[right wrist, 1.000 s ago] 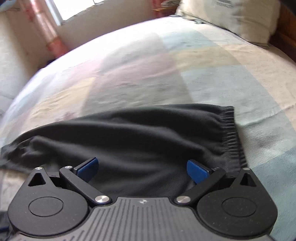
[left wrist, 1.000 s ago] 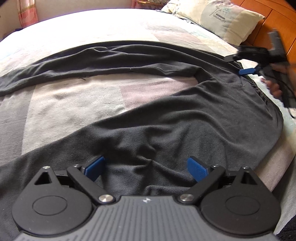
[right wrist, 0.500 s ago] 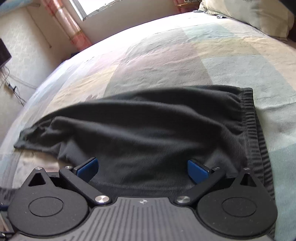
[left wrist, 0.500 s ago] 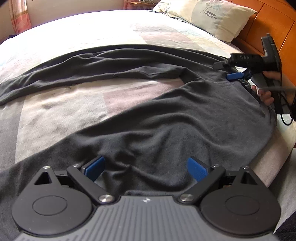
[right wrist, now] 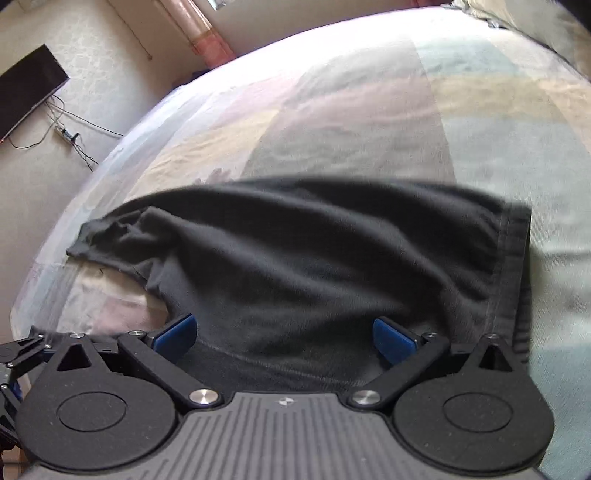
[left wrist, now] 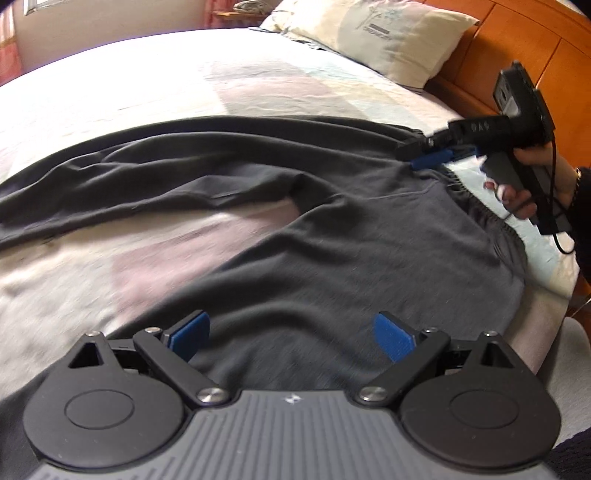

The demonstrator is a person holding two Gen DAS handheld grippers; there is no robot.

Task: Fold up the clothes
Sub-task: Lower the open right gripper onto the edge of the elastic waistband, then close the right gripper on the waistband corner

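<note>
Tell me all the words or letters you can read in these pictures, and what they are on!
"DAS": pale letters on the black body of the right gripper, a blurry, unsure read.
Small dark print under a plant drawing on the pillow: too blurred to read.
A tiny white mark on the left gripper: a logo, no letters.

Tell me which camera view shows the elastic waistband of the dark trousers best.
The left wrist view: the gathered waistband runs along the trousers beside the right claw, ruching plain. The right wrist view shows the waistband only as a flat, blurred strip at the cloth's right edge.
</note>
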